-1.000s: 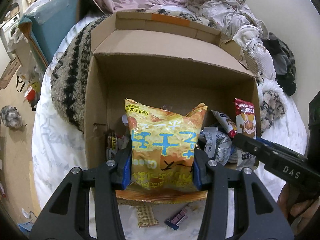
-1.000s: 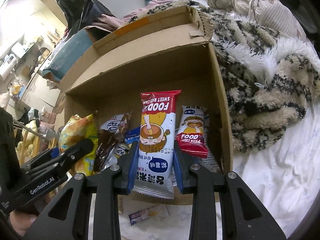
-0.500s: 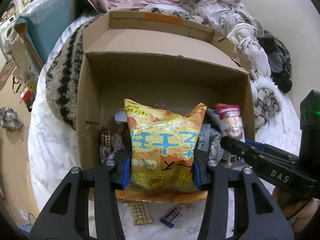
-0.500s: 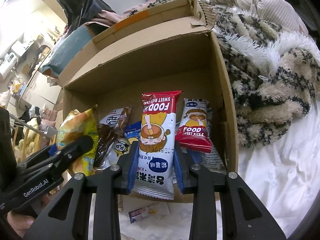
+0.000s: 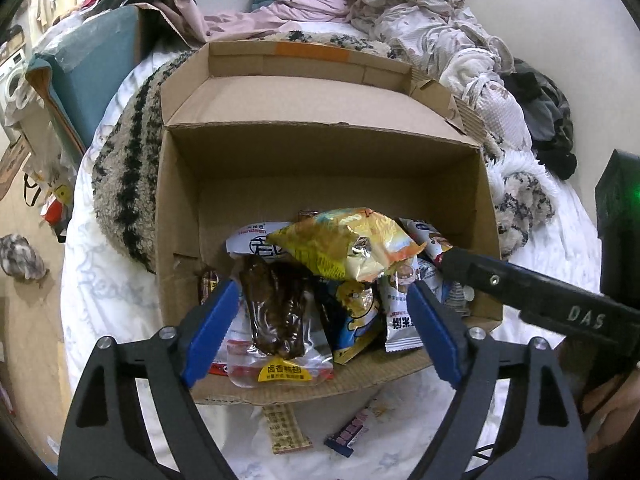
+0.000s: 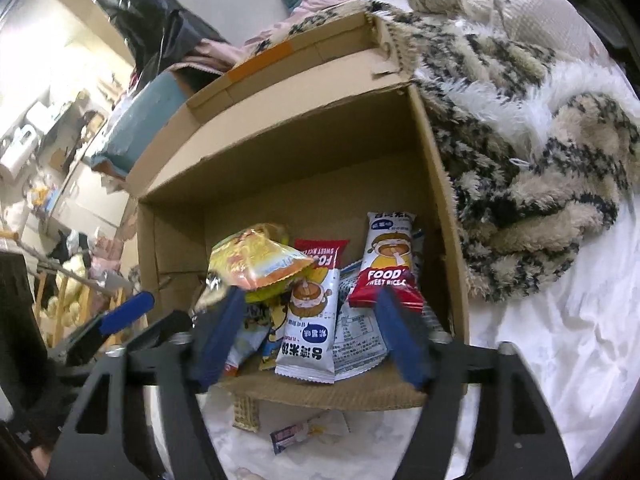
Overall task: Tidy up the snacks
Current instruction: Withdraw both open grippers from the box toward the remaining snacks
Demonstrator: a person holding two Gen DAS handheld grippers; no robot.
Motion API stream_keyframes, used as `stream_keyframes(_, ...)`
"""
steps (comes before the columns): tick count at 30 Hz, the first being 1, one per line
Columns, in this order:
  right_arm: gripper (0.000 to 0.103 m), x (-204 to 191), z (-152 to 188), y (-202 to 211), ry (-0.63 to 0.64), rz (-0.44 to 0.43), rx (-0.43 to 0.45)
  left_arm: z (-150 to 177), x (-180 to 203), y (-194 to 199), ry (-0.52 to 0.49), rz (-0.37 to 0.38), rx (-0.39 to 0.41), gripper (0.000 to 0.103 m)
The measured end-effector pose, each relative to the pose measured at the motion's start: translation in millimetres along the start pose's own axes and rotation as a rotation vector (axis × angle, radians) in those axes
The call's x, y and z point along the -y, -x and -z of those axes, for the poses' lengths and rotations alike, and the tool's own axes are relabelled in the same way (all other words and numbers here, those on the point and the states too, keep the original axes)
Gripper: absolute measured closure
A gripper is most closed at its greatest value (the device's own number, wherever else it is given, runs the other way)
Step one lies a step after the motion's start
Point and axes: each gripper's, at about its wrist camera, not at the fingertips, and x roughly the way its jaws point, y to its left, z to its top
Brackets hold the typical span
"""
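Your two wrist cameras looked steeply down, close over the cardboard box (image 5: 320,168), sharing its snack pile (image 6: 312,304).

both jaws opening, yellow chip bag (image 5: 352,246) dropped, rice-cake packet (image 6: 310,320) dropped

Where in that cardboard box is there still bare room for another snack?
The box floor is bare along the far wall, behind the yellow chip bag, and in the far left corner. The near half is crowded: the brown meat pack and rice cake packets overlap there, between both opening claws.
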Motion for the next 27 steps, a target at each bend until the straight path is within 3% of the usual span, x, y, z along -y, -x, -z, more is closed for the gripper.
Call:
stream_keyframes(13,0.029,-6.7,1.7,13.8,0.003,-0.012,0.019,5.3,-5.6,18.2,0.013,-0.031,0.045,0.019)
stream_keyframes(27,0.028,-20.3,27.8,44.5,0.013,0.003,0.051,23.8,-13.6,62.0,-0.014,-0.085,0.1,0.019)
